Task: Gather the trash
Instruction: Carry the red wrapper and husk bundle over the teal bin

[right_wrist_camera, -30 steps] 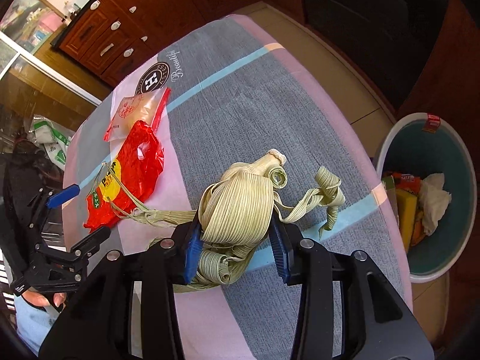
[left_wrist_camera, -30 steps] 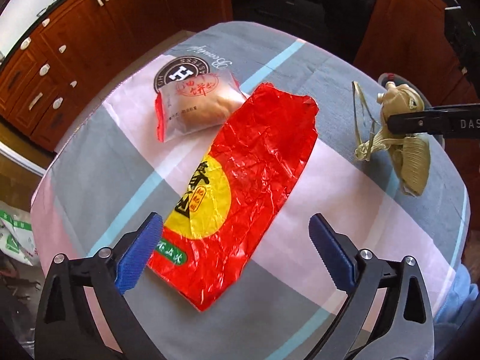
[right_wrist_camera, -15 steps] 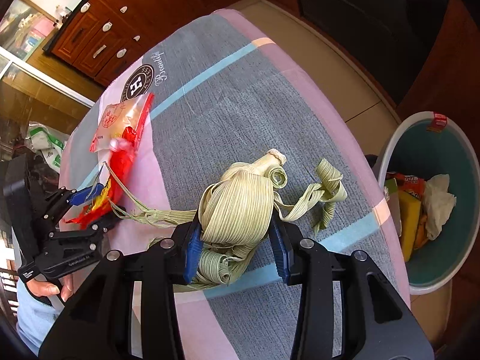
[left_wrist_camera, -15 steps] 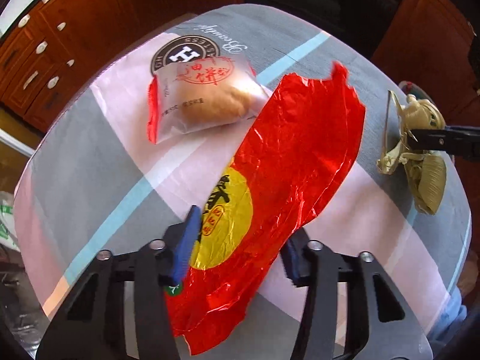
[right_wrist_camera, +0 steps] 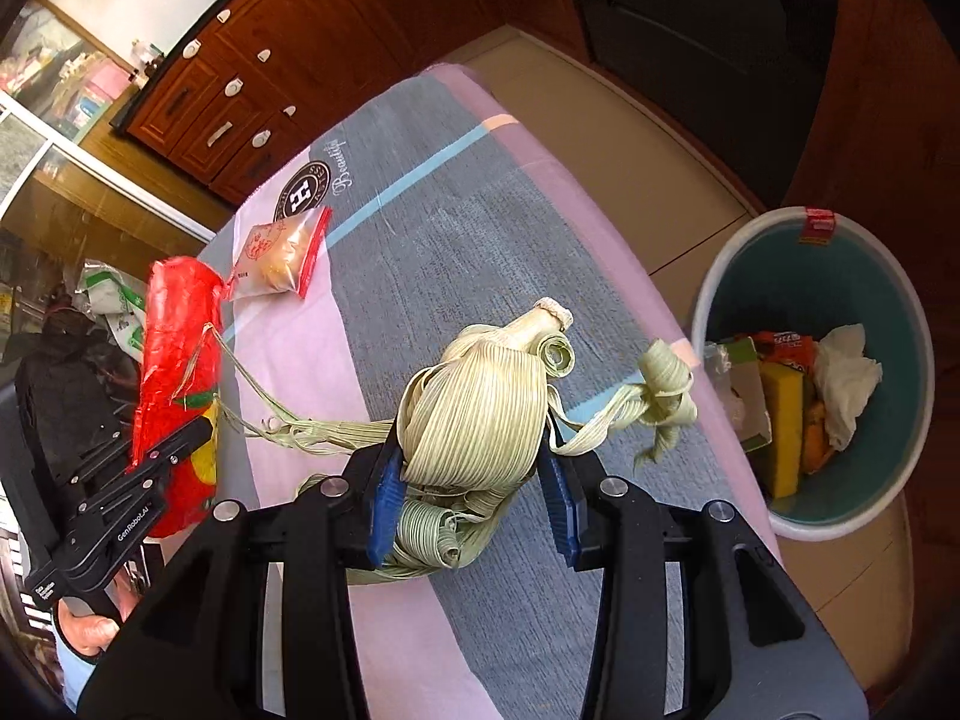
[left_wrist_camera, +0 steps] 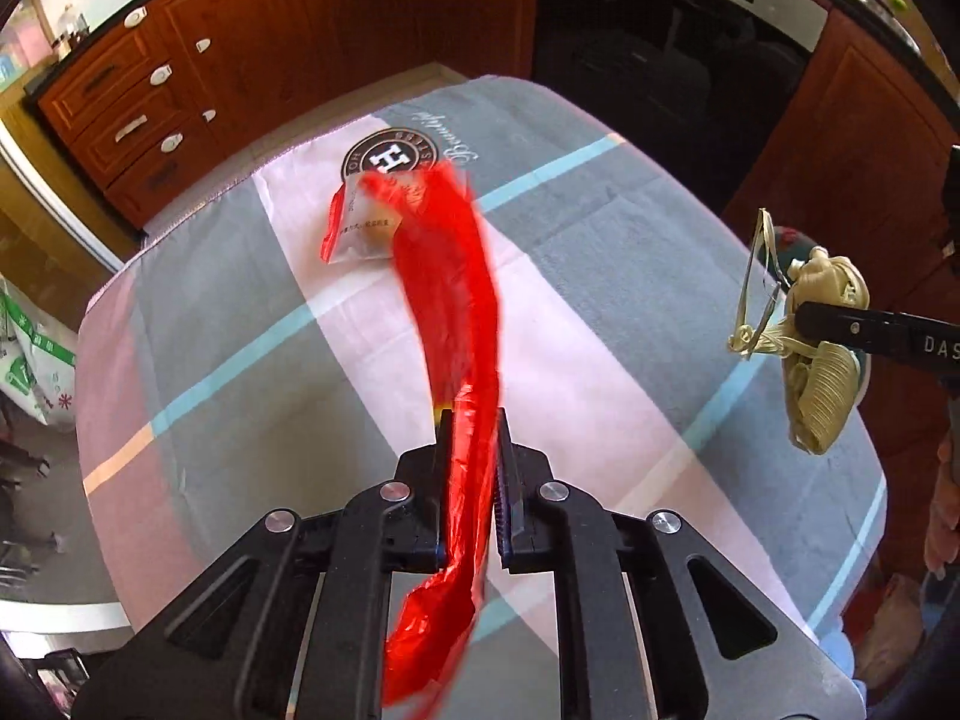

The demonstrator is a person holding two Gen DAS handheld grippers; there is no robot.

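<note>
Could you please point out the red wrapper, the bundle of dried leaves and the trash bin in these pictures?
red wrapper (left_wrist_camera: 456,300): left wrist view, on its middle, above the jaws.
bundle of dried leaves (right_wrist_camera: 480,408): right wrist view, on its ribbed body.
trash bin (right_wrist_camera: 780,264): right wrist view, on its teal inner wall.

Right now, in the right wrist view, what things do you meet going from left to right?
Red wrapper → bun packet → husk bundle → trash bin.
</note>
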